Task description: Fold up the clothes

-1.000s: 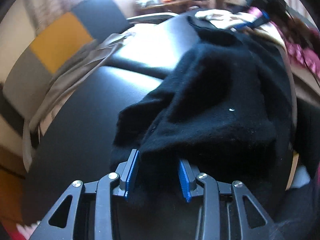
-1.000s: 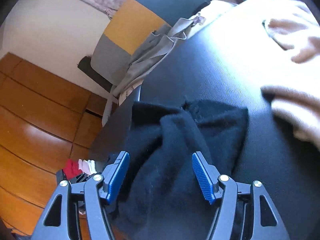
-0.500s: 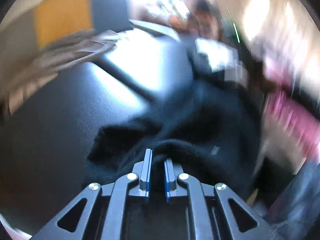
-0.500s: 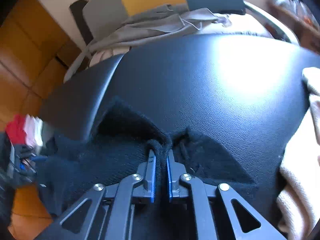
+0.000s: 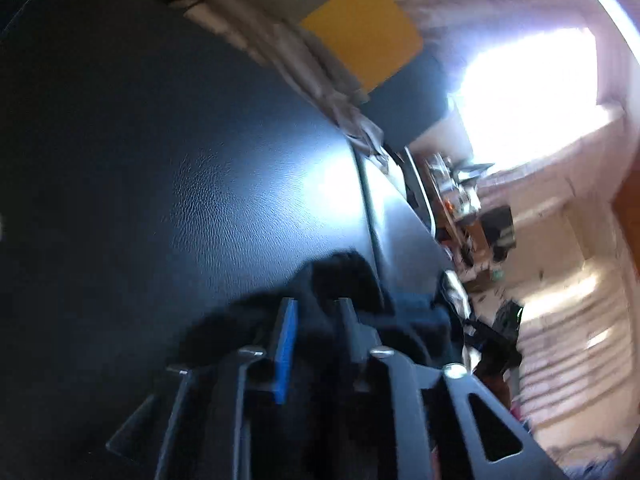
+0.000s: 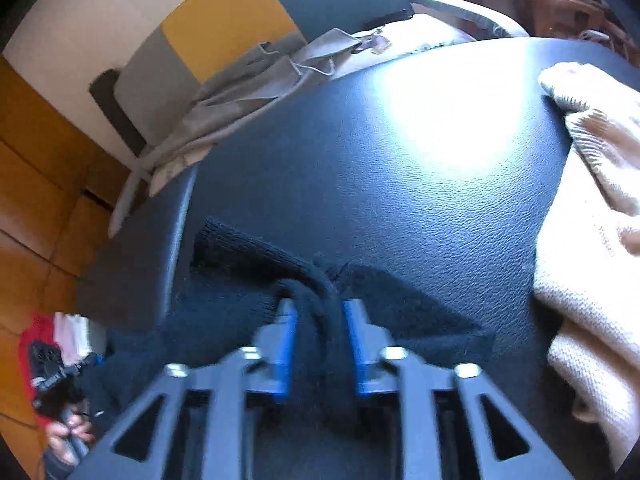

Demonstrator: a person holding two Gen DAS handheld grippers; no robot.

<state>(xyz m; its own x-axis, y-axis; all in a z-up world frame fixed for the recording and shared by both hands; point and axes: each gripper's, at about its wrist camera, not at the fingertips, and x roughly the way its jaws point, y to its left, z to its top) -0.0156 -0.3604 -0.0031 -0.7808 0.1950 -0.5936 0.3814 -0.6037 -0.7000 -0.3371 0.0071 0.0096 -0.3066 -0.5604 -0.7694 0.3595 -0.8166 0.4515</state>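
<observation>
black sweater [image 6: 256,304] lies bunched on my dark leather table [image 6: 400,184], beside a cream knit [image 6: 592,280]. my right gripper [image 6: 320,312] pinches a fold of it; my left gripper [image 5: 316,312] clamps another bunch.

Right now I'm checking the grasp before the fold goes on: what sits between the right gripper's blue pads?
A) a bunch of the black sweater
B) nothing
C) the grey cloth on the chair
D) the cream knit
A: in the right wrist view the right gripper has its pads pressed on a bunched ridge of the black sweater; the cream knit lies apart, to the right.
</observation>
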